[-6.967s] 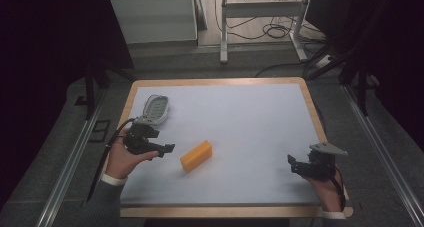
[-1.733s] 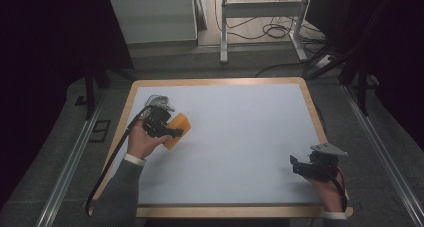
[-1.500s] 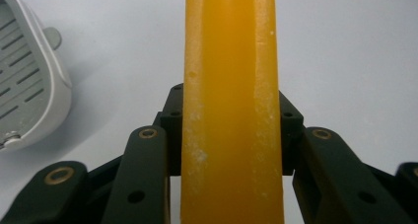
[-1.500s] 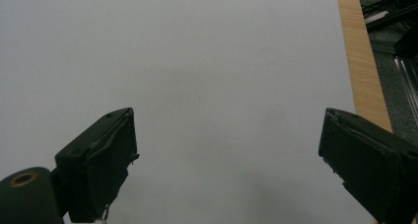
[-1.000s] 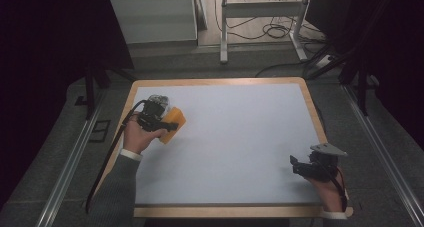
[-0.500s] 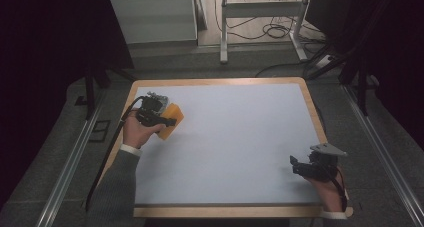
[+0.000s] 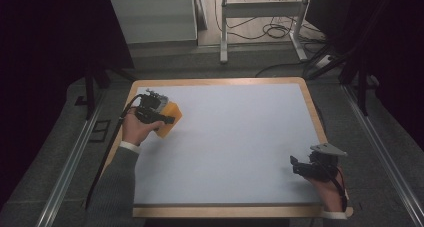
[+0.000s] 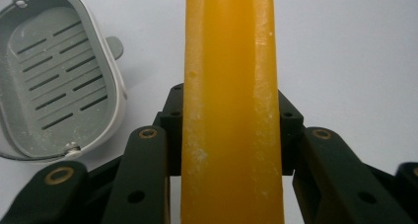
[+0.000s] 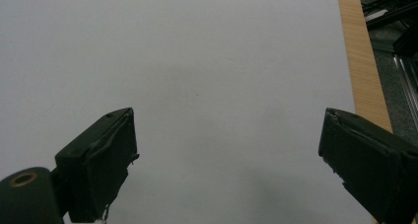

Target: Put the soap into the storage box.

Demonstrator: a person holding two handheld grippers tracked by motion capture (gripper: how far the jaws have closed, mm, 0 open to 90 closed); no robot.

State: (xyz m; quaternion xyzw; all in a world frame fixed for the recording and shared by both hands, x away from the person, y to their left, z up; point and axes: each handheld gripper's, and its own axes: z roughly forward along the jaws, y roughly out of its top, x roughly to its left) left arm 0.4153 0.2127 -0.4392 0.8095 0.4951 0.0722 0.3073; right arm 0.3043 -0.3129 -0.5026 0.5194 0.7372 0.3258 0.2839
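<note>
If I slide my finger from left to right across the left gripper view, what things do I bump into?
Grey soap dish with slots in it → black left half of the claw, by its finger → orange soap bar squeezed in the middle → black right half of the claw.

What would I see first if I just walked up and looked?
The bright orange bar of soap jumps out first, clamped between the jaws of the left gripper near the table's far left corner. Just beside it sits a grey soap dish with slots in its bottom. The right gripper waits open at the near right edge.
</note>
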